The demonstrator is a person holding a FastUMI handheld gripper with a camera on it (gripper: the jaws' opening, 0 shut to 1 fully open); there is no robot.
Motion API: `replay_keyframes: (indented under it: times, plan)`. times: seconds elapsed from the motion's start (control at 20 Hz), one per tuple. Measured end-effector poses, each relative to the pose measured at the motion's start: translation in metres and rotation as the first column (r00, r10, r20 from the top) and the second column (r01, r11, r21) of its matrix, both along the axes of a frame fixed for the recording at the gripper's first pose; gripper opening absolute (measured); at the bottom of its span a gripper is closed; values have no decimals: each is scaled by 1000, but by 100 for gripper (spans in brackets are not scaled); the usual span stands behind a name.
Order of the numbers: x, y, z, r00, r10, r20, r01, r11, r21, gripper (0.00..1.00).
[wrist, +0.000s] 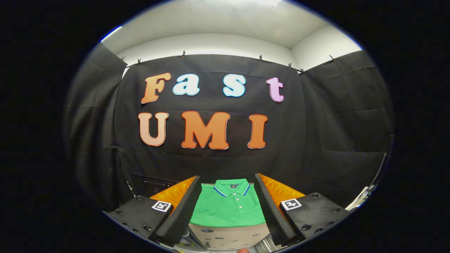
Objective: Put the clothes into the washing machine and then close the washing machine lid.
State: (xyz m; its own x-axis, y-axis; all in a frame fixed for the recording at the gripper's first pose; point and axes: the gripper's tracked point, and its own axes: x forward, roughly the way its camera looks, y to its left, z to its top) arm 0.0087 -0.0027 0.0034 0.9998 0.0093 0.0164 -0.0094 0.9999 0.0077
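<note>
Shirt [228,209]: green polo, folded flat, collar with a blue and white edge at the far end, small white buttons down the placket.
Shirt place: it lies on a pale surface [230,237], with its near folded edge straight across; the surface's edges are hidden, so which corner or side it sits toward cannot be told.
Surface: light, with faint small marks printed on it, showing as a strip just nearer than the shirt's fold.
Gripper [227,196]: fingers spread wide, nothing held, neither finger pressing on cloth.
Fingers [181,211]: the ribbed pads stand either side of the shirt, which shows in the gap between them and slightly ahead; whether the tips touch the surface cannot be told.
Gripper body: two dark blocks with screws flank the fingers, each with a square black-and-white marker [161,206] on top.
Orange parts [281,191]: textured orange panels sit outside each finger, behind the markers.
Wall [211,161]: black cloth hangs behind the shirt, clipped along its top edge, with white wall and ceiling above.
Far left: a dark box-like shape [151,184] sits low against the cloth; too dim to say what it is.
</note>
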Motion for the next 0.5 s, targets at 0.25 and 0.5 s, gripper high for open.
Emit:
replay_keyframes:
  times: [0.25,0.5]
  plan:
    - [0,1,0,1000,4,-4,-4,1000,-15,97]
    - [-1,7,3,1000,11,-3,-11,1000,-29,97]
